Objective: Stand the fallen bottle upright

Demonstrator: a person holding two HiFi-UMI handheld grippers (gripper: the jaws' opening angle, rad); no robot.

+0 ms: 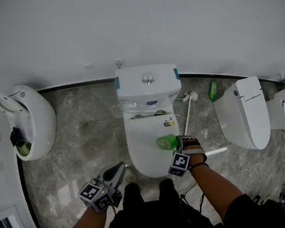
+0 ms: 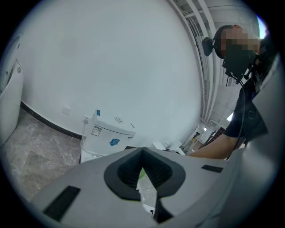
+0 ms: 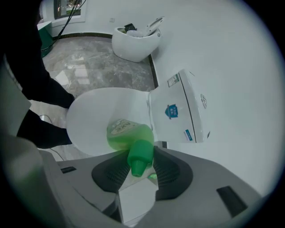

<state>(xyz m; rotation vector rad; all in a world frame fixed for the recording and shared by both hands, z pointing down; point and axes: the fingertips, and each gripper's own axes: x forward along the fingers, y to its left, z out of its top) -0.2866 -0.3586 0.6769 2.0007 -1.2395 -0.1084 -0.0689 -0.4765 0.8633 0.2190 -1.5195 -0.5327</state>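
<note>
A green bottle (image 1: pixel 166 142) with a green cap (image 3: pixel 141 153) hangs over the closed white toilet lid (image 1: pixel 146 158), near its right side. My right gripper (image 1: pixel 175 142) is shut on the bottle at its cap and neck. In the right gripper view the bottle's body (image 3: pixel 127 132) points away from the jaws toward the lid (image 3: pixel 95 111), and the cap sits between the dark pads (image 3: pixel 171 171). My left gripper (image 1: pixel 120 167) is low at the left of the toilet bowl, with its jaws together and nothing in them. In the left gripper view the pads (image 2: pixel 127 171) meet in a narrow V.
The toilet tank (image 1: pixel 148 83) stands against the back wall. A second green bottle (image 1: pixel 213 90) and a toilet brush (image 1: pixel 189 112) are on the floor to its right. A white fixture (image 1: pixel 245 113) stands at the right, another (image 1: pixel 30 122) at the left. Cables (image 1: pixel 190 194) lie by my feet.
</note>
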